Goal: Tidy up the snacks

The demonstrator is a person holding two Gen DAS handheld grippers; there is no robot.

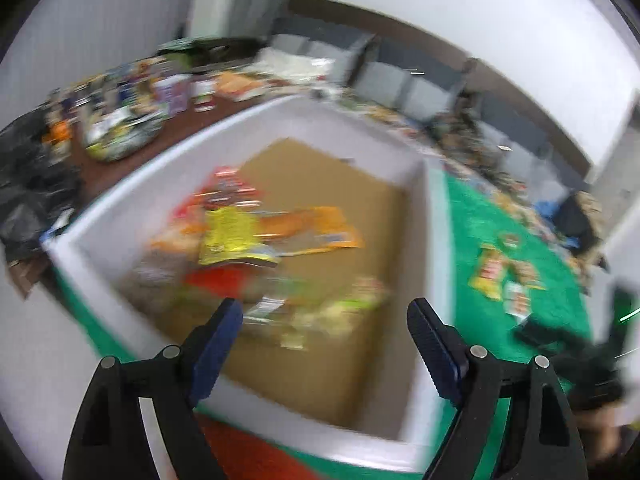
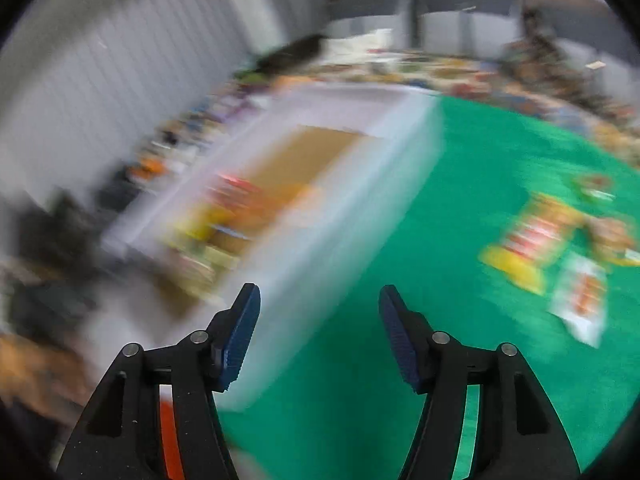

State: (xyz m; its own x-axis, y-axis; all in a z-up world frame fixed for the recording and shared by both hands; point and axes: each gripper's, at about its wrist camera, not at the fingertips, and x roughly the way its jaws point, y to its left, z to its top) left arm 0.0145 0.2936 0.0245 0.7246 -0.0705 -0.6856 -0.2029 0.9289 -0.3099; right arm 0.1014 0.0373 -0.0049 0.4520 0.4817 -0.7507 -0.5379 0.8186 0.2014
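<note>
green cloth [image 2: 460, 200] under white box [image 1: 434, 240]; grey walls; left claw [image 1: 325, 312], right claw [image 2: 319, 300] agape, empty.

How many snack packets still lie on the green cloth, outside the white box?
3, perhaps more in the blur: a yellow-red packet, a white packet nearer the camera, a small packet behind.

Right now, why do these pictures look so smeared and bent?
Left wrist view: motion blur softens the snacks in the box; the fisheye bends the walls. Right wrist view: heavier streaking, box and packets unreadable; only the gripper stays sharp.
</note>
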